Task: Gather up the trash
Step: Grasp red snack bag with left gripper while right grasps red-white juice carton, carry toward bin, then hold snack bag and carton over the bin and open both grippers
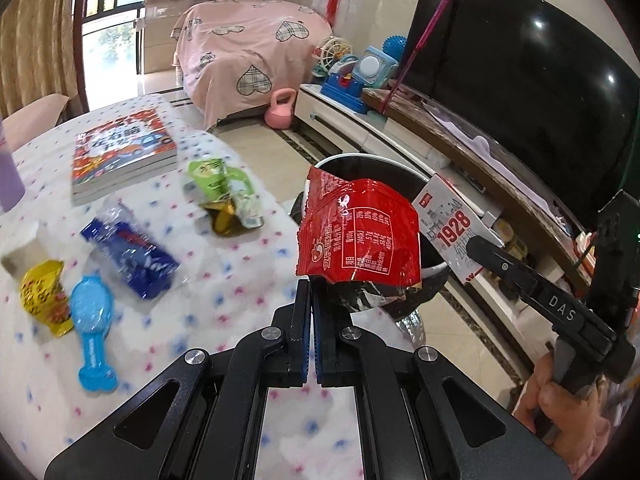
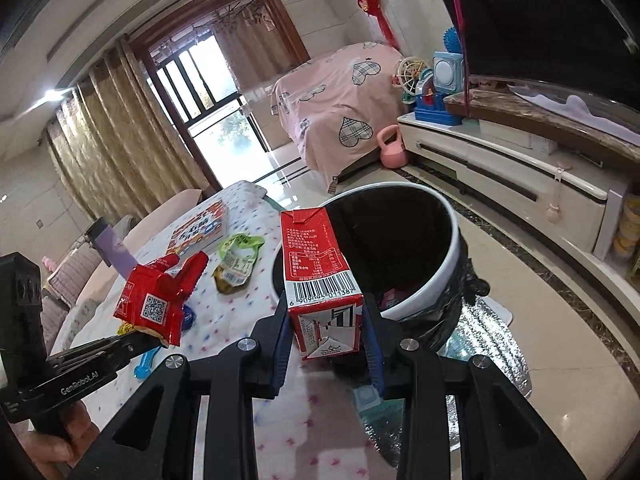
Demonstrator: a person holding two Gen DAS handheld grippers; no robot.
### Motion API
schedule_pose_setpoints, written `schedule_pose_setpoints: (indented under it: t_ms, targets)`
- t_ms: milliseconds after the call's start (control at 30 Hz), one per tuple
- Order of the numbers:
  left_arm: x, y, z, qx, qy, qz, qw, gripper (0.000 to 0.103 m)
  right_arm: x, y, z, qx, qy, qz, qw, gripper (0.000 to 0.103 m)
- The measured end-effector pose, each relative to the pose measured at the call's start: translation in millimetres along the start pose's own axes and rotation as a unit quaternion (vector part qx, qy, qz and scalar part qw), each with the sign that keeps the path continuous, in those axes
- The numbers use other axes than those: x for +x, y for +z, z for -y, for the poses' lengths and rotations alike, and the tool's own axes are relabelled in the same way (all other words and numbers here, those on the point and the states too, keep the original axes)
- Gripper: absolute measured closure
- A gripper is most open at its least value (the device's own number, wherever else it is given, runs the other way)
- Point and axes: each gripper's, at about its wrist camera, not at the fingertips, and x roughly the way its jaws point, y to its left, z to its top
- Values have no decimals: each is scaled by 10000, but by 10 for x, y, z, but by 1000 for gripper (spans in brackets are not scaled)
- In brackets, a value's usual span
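The left gripper [image 1: 311, 286] pinches a crinkled red foil wrapper [image 1: 358, 234]; the right gripper [image 2: 326, 320] clamps a boxy red-and-white carton [image 2: 320, 276].

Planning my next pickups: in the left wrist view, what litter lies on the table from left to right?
Yellow wrapper → light blue plastic scoop → blue wrapper → green packet, with a gold wrapper at its near end.

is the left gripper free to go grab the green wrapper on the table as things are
Probably not yet: the left gripper is shut on the red wrapper. The green wrapper lies uncovered on the table, so the path looks free once the bin takes that load.
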Motion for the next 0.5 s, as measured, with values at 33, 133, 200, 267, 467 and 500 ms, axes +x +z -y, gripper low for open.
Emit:
schedule_pose_setpoints:
  t_ms: [33, 133, 200, 267, 467, 500]
  targets:
    - [29, 13, 27, 29, 4, -23, 10000, 102, 14, 16, 17, 5, -9, -4, 10000, 71]
    - [135, 72, 98, 95, -14, -109, 9999, 102, 46, 44, 58, 7, -64, -21, 10000, 71]
    - [200, 121, 143, 135, -19, -158, 9998, 102, 74, 68, 96, 17, -86, -47, 10000, 71]
    - [254, 160, 198, 191, -24, -184, 9996, 102, 107, 103, 130, 19, -117, -73, 9999, 71]
    - [411, 267, 319, 353, -5, -280, 9990, 102, 192, 228, 202, -10, -190, -90, 9998, 71]
    - [439, 285, 336, 372, 3, -299, 9989, 102, 204, 247, 203, -21, -199, -92, 9998, 71]
